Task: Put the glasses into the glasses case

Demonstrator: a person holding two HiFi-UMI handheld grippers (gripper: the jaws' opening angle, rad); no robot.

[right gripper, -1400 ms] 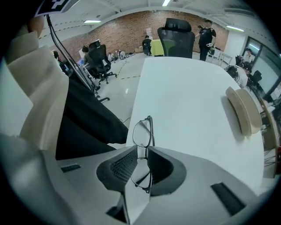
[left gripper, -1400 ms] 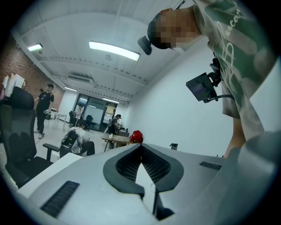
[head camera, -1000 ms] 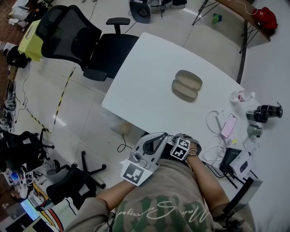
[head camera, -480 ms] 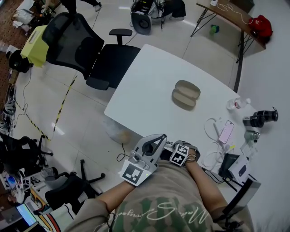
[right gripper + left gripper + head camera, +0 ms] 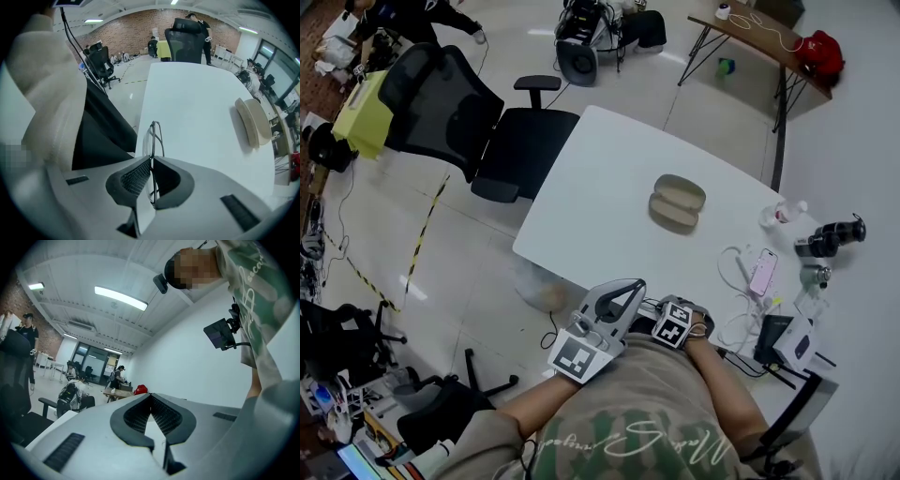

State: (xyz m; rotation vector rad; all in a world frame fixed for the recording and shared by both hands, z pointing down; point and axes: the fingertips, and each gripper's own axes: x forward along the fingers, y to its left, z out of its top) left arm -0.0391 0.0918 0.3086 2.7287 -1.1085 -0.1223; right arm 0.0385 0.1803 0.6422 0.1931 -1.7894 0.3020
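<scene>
My right gripper [image 5: 151, 161] pinches the thin wire-framed glasses [image 5: 154, 133] between ribbed pads, over the smooth white table's [image 5: 197, 108] near edge. My left gripper [image 5: 151, 397] is closed, empty. The oval beige glasses case [image 5: 253, 123] lies open toward the right edge.

Head view steeply down; right gripper view low across shared table [image 5: 609, 178] [image 5: 197, 108].

"Anything here that can be read?"

"Hardly. Pale cursive lettering runs across the person's shirt [image 5: 630, 441], too looped to make out. The cube [image 5: 575, 359] on the left tool [image 5: 627, 287] shows black-and-white square patterns, no letters or numbers."
</scene>
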